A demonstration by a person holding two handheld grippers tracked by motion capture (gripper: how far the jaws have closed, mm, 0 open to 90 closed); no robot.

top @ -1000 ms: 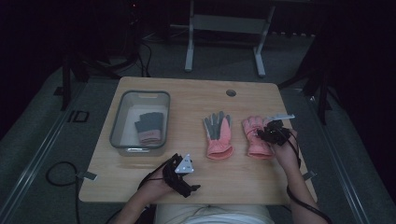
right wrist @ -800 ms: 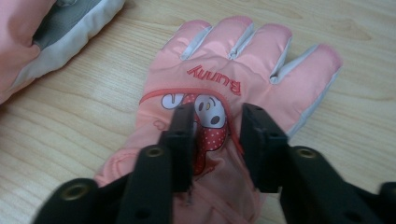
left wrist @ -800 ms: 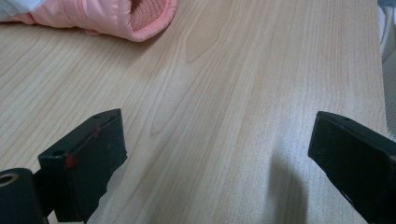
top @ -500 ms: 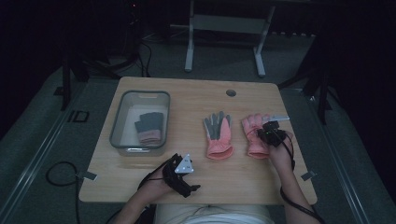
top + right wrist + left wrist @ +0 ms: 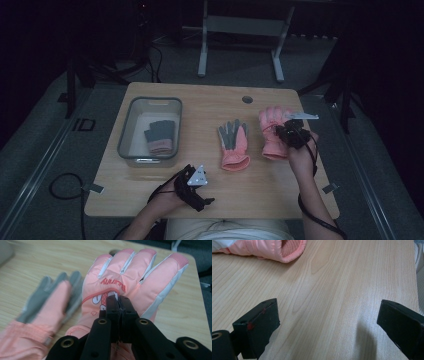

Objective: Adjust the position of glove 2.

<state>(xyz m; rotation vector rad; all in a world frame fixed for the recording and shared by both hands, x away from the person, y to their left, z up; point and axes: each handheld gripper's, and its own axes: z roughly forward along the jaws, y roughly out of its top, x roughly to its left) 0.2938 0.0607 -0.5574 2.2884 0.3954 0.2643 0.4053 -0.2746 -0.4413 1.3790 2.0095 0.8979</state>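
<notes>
A pink padded glove (image 5: 271,131) (image 5: 130,277) lies back-up at the right of the wooden table (image 5: 125,200). My right gripper (image 5: 286,134) (image 5: 117,300) is shut on a pinch of its back fabric, and the glove hangs lifted from the jaws. A second pink glove (image 5: 233,145) (image 5: 45,307) with a grey palm lies flat just left of it. My left gripper (image 5: 196,186) (image 5: 328,320) rests low over bare wood near the front edge, its jaws wide open with nothing between them. The cuff of a pink glove (image 5: 279,250) shows ahead of it.
A clear plastic bin (image 5: 128,125) stands at the table's left with a dark grey glove (image 5: 161,136) inside. A round cable hole (image 5: 247,99) sits near the far edge. A metal stand (image 5: 240,25) is on the floor beyond the table.
The right gripper's jaws closed on the pink glove's back, then rose with it, pulling the glove up off the table. The left gripper stayed put.
</notes>
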